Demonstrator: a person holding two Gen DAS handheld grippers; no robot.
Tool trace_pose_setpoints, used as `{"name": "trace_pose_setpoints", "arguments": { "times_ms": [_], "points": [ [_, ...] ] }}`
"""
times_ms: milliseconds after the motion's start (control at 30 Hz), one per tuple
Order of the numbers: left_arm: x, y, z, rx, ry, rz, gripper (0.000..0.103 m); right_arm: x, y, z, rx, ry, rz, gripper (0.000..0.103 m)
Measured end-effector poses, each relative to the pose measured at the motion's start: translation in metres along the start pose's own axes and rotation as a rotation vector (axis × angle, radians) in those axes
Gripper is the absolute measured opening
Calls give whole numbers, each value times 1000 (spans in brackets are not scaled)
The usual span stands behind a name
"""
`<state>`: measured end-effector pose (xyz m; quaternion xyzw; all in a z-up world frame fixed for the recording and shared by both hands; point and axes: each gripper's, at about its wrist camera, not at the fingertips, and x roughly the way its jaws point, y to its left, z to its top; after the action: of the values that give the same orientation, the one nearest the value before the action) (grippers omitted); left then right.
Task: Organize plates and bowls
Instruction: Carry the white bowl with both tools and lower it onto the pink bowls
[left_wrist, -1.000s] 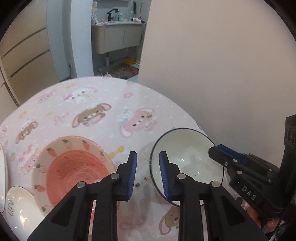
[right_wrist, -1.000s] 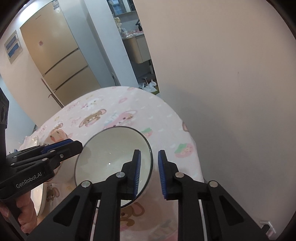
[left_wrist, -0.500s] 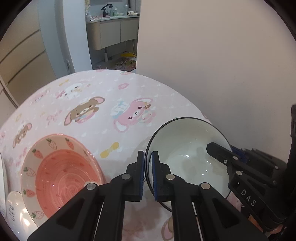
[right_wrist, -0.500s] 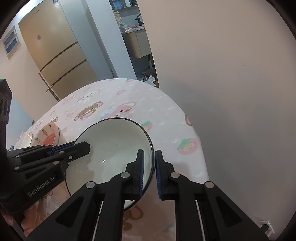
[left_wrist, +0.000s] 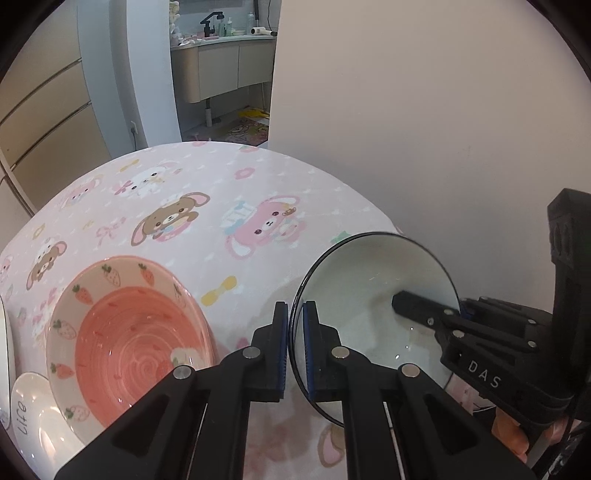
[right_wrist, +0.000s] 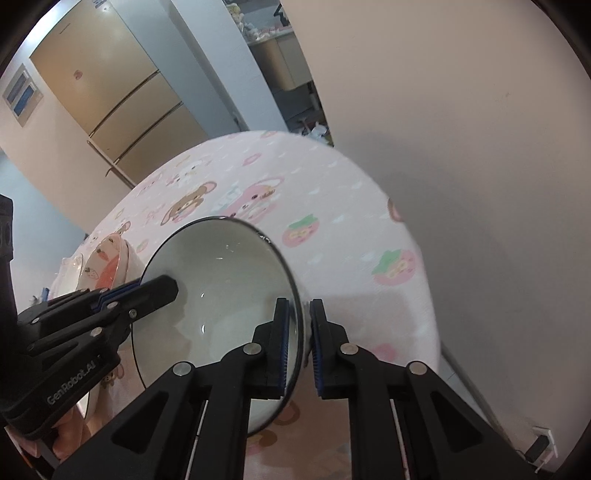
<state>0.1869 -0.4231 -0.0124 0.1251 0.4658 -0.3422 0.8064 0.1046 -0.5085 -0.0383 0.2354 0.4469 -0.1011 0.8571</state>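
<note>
Both clamps just bit down on the white bowl (left_wrist: 373, 314). A second ago my left gripper (left_wrist: 294, 345) was still spread beside its rim; now it's pinched on the near-left rim, and the right gripper (right_wrist: 300, 349) is pinched on the opposite rim. The bowl looks tipped and maybe off the table (left_wrist: 221, 177), so I'd guess it's ready to carry to the strawberry bowl (left_wrist: 125, 339) on the left. Readable stuff: "DAS" on the right tool, "GenRobot.AI" on the left one, "Life" on the small dish (left_wrist: 33, 413) at near left.
</note>
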Motion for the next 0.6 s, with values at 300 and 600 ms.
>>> {"name": "trace_pose_setpoints", "arguments": {
  "times_ms": [300, 600],
  "points": [
    [-34, 4, 1, -21, -65, -5, 8, -29, 20, 2, -45, -87, 9, 11],
    [-81, 29, -1, -45, -146, 67, 8, -46, 64, 15, -132, -129, 44, 11]
  ]
}}
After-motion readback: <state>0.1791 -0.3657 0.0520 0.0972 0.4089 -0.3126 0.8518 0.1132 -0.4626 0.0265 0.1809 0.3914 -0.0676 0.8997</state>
